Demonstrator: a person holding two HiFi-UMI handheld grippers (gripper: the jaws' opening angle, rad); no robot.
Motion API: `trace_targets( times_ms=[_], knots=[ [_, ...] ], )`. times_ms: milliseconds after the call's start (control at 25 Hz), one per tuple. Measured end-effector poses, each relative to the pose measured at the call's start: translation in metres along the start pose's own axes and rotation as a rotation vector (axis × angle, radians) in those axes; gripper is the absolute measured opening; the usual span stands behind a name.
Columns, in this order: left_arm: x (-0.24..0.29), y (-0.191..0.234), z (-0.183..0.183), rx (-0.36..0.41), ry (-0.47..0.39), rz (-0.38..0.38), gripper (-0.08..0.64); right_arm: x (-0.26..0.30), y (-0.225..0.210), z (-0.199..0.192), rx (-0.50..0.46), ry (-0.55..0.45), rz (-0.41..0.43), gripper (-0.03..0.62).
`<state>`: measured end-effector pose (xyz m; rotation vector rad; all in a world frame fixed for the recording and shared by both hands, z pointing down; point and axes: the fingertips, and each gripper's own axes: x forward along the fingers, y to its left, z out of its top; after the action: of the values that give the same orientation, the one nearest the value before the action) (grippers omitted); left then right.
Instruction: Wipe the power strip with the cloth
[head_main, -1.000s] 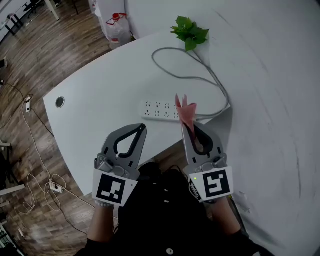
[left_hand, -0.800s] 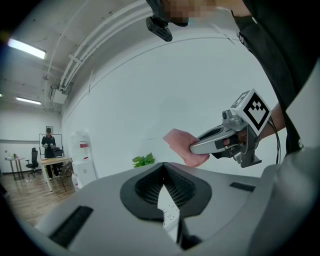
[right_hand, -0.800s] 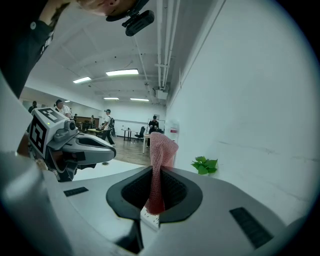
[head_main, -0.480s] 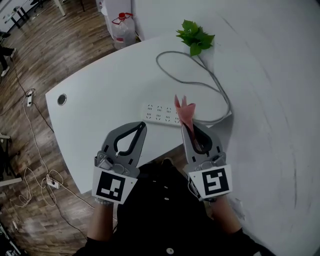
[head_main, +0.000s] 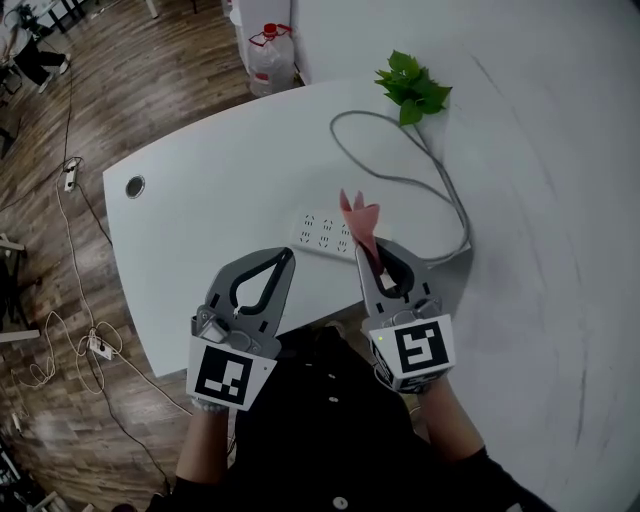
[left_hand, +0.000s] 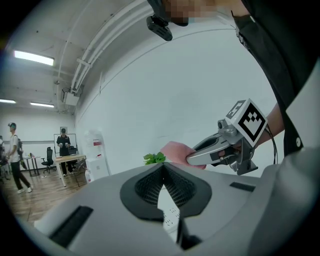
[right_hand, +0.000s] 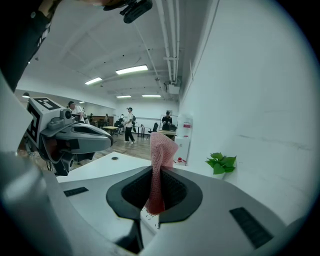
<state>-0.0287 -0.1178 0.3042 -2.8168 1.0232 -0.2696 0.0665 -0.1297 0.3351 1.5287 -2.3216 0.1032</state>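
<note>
The right gripper (head_main: 368, 255) pinches the cloth (head_main: 357, 216), the left gripper (head_main: 284, 258) is closed empty; best lower the cloth's loose end flat onto the power strip (head_main: 322, 232).

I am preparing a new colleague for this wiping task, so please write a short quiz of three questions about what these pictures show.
1. Choose one: what does the right gripper hold? A) a sponge B) the pink cloth C) nothing
2. True or false: the left gripper is shut on the power strip.
3. Fill in: a green ____ stands at the far edge of the table, beside the wall.

Key: 1 B. 2 False: its jaws are together with nothing between them, and the power strip lies on the table. 3 plant.
</note>
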Motion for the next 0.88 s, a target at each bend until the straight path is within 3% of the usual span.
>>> trace_targets(
  times_ms=[320, 880],
  knots=[
    [-0.008, 0.006, -0.008, -0.012, 0.013, 0.039, 0.014, 0.048, 0.015, -0.031, -0.004, 0.074, 0.076, 0.054],
    [-0.015, 0.023, -0.016, -0.016, 0.018, 0.094, 0.014, 0.123, 0.044, -0.103, -0.03, 0.3, 0.203, 0.054]
  ],
)
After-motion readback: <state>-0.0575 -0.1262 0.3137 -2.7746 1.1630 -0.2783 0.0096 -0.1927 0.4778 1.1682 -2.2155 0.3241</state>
